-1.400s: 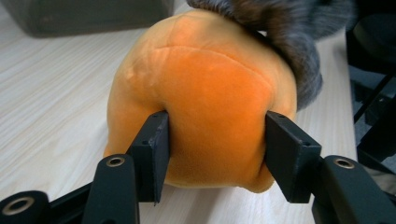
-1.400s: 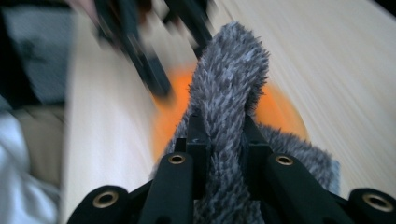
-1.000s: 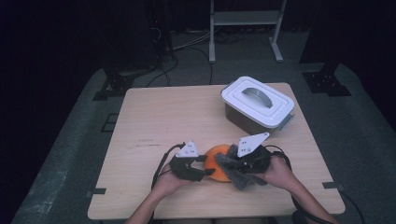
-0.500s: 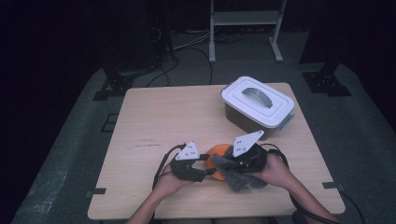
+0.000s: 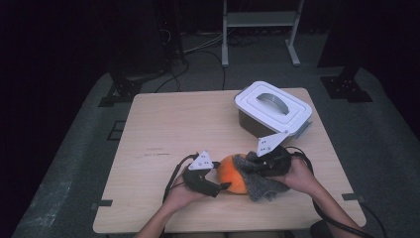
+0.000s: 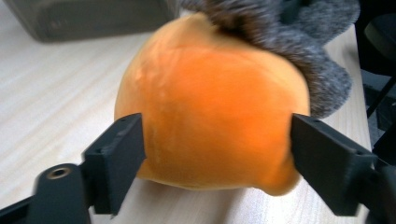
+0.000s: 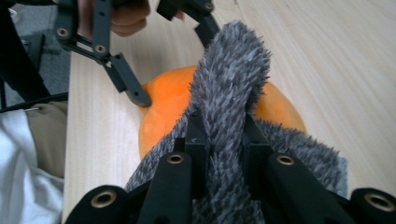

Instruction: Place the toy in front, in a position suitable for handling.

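Near edge of the tabletop (image 5: 163, 129), person's side. Left tongs (image 5: 221, 187) sit low at the left flank of the orange plush ball (image 5: 233, 173), held in the left hand (image 5: 181, 196). Jaws have just been opening: in the left gripper view they stand spread to either side of the orange plush ball (image 6: 210, 112), the left one right at its surface, the right one just clear of it, the ball between them but not squeezed. The ball rests on the wood, near the front edge, roughly midway across.

Draped over the ball's right and top side: a grey fuzzy cloth (image 5: 260, 178) (pile like fake fur, edges shaggy). In the left gripper view the grey fuzzy cloth (image 6: 289, 42) caps the ball's far upper side and spills down to the tabletop.

Right tongs (image 5: 257, 166), in the right hand (image 5: 297, 173), are pressed together on a raised fold of the cloth; the right gripper view shows the right tongs (image 7: 219, 140) pinching that upright ridge of grey fuzzy cloth (image 7: 229, 84), the orange plush ball (image 7: 168, 107) showing beneath, the left tongs (image 7: 173, 56) beyond it.

Further right and back, well apart from the hands: a lidded container (image 5: 272, 109), white lid with a grey handle, dark body, closed.
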Available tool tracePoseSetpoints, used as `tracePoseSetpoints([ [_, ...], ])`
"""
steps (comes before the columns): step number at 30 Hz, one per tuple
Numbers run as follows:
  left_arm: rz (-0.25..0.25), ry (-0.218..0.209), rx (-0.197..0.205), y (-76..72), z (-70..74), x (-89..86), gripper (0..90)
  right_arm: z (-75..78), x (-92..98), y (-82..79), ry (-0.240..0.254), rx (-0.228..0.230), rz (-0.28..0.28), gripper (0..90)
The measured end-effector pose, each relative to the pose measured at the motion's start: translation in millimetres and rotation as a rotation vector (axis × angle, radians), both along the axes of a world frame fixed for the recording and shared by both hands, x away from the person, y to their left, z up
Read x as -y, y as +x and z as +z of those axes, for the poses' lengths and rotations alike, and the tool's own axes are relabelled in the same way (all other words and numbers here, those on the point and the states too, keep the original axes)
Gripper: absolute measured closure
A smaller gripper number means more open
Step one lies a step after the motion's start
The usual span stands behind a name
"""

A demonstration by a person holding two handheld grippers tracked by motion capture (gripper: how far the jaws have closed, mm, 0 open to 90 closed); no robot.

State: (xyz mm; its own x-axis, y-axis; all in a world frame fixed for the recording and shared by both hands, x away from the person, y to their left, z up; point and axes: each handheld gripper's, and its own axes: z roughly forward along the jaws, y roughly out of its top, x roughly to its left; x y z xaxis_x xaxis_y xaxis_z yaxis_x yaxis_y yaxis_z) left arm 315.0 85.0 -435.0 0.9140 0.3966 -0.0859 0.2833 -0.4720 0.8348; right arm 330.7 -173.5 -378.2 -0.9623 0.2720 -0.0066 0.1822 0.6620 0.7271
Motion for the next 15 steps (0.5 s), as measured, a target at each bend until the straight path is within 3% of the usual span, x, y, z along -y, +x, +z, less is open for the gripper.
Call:
tracePoseSetpoints([
  [2, -0.007, -0.001, -0.012, 0.1, -1.2, 1.9, 21.7, -3.8, 2.1, -2.5, 0.006, -0.004, -0.002, 76.8],
  [7, -0.034, 0.019, 0.046, -6.0, 6.8, 3.8, 45.4, 0.4, 0.7, -7.6, 0.005, 0.012, 0.001, 76.9],
  [11, -0.042, 0.013, 0.076, -8.7, 15.8, 4.3, 48.1, 15.2, -17.6, -14.8, 0.010, 0.052, 0.065, 76.8],
  [15, -0.039, 0.023, 0.093, -9.8, 18.0, 1.5, 48.7, 17.7, -38.0, -17.0, -0.032, 0.074, 0.104, 76.9],
])
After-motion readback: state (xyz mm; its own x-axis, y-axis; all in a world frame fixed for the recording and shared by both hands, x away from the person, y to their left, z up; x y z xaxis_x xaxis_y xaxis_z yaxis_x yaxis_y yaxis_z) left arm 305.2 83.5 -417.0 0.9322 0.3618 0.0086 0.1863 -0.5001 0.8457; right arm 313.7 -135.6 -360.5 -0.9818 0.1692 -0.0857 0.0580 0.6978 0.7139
